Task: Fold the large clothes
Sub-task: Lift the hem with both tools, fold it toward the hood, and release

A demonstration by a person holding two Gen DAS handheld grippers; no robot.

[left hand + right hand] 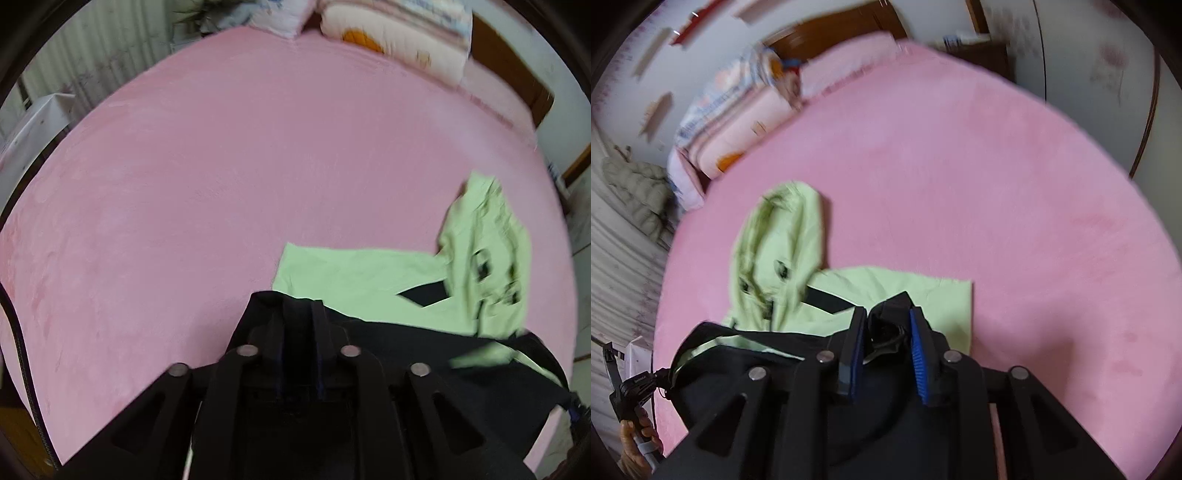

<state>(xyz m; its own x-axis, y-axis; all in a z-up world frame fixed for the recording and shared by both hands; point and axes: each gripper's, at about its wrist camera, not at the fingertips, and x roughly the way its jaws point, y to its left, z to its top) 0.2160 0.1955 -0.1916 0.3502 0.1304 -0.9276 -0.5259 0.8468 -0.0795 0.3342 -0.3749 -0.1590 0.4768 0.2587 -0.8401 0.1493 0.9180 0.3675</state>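
Two claws over one garment, and the fold looks roughly halfway home. The green-and-black jacket lies on the pink bed near its close edge, the black part drawn up over the pale green part, the green hood flopped out loose to the far side.

The right claw has its blue pads standing a little apart with a bunch of black cloth sitting between them; whether they press on it, I cannot tell. In the left wrist view the left claw shows a narrow gap, black fabric right at its tips, but black on black and blurred, so a grip there cannot be read either. At the edge of the right view a hand grasps the other tool's handle.

Done, by my judgement: one fold of black over green. Left to do: tucking in that hood, squaring the green edge, and at least one more fold to make a compact bundle. Folded quilts are stacked at the head of the bed, well clear.
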